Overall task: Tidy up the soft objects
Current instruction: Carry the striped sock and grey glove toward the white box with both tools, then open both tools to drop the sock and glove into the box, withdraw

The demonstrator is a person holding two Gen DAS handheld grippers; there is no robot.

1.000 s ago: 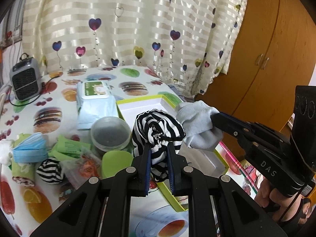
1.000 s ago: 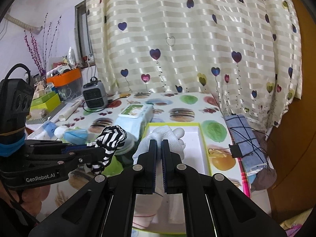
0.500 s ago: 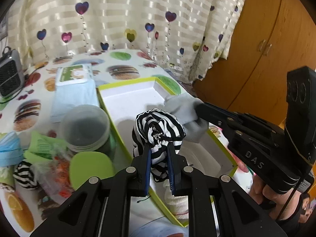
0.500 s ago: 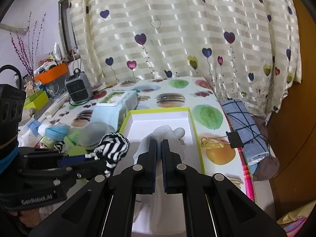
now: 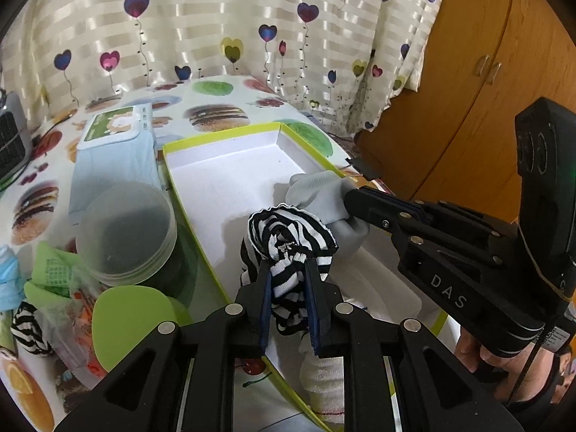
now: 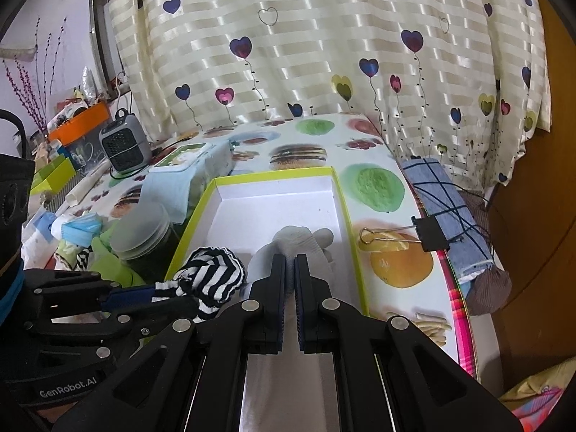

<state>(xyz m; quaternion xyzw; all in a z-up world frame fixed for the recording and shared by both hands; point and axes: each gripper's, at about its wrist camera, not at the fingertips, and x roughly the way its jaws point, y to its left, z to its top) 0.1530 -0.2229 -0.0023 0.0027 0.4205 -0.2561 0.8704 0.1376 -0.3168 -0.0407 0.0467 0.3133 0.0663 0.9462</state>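
My left gripper (image 5: pixel 288 270) is shut on a black-and-white striped sock (image 5: pixel 288 230) and holds it over the near part of the white box with a lime rim (image 5: pixel 223 136). My right gripper (image 6: pixel 289 259) is shut on a grey sock (image 6: pixel 302 239) and holds it inside the same box (image 6: pixel 273 176), just right of the striped sock (image 6: pixel 212 273). In the left wrist view the grey sock (image 5: pixel 320 190) hangs from the right gripper (image 5: pixel 351 199). A white sock (image 5: pixel 320 381) lies in the box below my left fingers. Another striped sock (image 5: pixel 27 327) lies at the table's left.
Left of the box stand a lidded round plastic jar (image 5: pixel 126 230), a wet-wipes pack (image 5: pixel 115 129), a green lid (image 5: pixel 126 320), blue face masks (image 6: pixel 81 228) and a small grey heater (image 6: pixel 124 147). A binder clip (image 6: pixel 428 234) and blue checked cloth (image 6: pixel 446 208) sit at the table's right edge.
Both grippers have moved forward and down over the box with their socks still held. The grey sock now hangs lower inside the box, close beside the striped one.
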